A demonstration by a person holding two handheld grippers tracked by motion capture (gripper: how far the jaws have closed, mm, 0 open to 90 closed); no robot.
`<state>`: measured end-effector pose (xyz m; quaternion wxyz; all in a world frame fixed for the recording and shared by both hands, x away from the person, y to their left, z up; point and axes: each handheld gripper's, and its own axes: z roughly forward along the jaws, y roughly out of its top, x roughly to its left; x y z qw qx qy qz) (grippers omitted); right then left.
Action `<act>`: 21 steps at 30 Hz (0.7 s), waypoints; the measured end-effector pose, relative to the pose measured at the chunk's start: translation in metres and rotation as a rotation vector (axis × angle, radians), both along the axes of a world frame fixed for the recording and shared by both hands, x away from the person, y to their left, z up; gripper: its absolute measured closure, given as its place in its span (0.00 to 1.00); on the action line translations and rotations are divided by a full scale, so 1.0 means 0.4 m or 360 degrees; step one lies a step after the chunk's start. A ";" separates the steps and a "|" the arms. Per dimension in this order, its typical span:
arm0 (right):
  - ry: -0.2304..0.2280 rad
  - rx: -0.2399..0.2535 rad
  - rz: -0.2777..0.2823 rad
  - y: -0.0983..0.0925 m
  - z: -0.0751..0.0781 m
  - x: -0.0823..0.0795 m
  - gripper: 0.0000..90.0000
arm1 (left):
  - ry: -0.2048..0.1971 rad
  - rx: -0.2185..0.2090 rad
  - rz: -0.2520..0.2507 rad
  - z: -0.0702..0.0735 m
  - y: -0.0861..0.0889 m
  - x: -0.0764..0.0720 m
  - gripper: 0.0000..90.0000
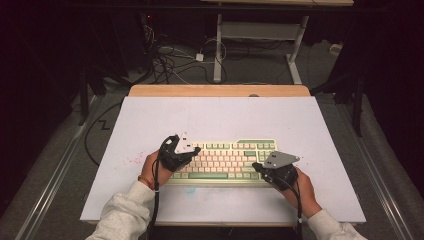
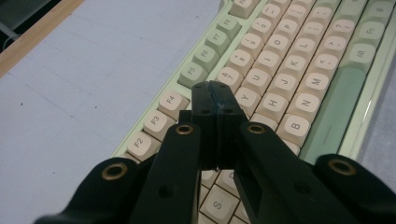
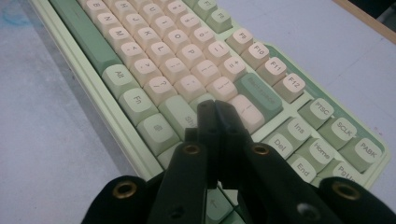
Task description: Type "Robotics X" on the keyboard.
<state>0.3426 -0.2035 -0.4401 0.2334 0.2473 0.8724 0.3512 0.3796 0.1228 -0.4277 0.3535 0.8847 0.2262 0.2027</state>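
Your white worktop [image 1: 150, 120] has a wooden far edge. Beyond it, grey floor [image 1: 250, 75], tangled cables [image 1: 170, 62], a white-legged desk [image 1: 260, 30]. Room dark around you.

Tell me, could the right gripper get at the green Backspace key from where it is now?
Probably yes. The right gripper, its jaws shut together, hangs over the keyboard at its right end, and the Backspace key lies just beyond the tips. Nothing stands between them; only neighbouring keys crowd it.
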 end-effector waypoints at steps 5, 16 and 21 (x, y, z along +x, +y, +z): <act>-0.0012 0.0031 0.0001 -0.003 0.008 -0.005 1.00 | -0.0049 -0.0037 0.0016 0.009 0.015 -0.010 0.97; -0.0044 0.0087 0.0010 -0.011 0.036 -0.011 1.00 | -0.0147 -0.0087 0.0039 0.024 0.055 -0.046 0.97; -0.0046 0.0110 0.0012 -0.010 0.047 -0.009 1.00 | -0.0176 -0.0120 0.0069 0.025 0.083 -0.059 0.97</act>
